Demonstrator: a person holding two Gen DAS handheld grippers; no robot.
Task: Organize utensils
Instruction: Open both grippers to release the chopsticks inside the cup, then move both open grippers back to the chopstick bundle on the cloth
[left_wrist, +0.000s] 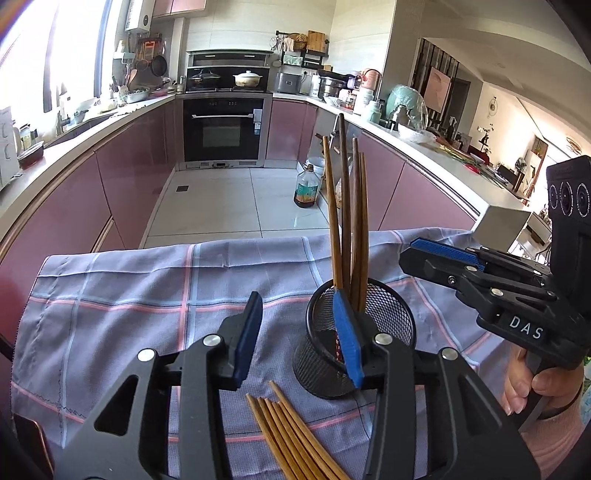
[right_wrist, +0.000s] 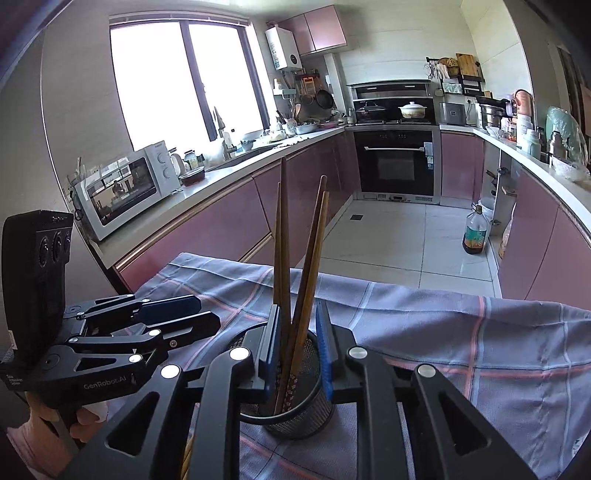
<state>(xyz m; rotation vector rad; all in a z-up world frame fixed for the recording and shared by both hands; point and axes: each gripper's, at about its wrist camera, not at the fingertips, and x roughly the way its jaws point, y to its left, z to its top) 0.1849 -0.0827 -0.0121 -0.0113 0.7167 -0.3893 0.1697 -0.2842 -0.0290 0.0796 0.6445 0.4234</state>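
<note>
The left gripper (left_wrist: 301, 339) stands apart and empty by the mesh cup (left_wrist: 360, 338), while the right gripper (right_wrist: 297, 350), slightly apart, straddles the upright chopsticks (right_wrist: 301, 258) without clamping them.

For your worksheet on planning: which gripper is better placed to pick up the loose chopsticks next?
Left gripper: jaws open, loose chopsticks just below them. Right gripper straddles chopsticks standing in the mesh cup.
</note>
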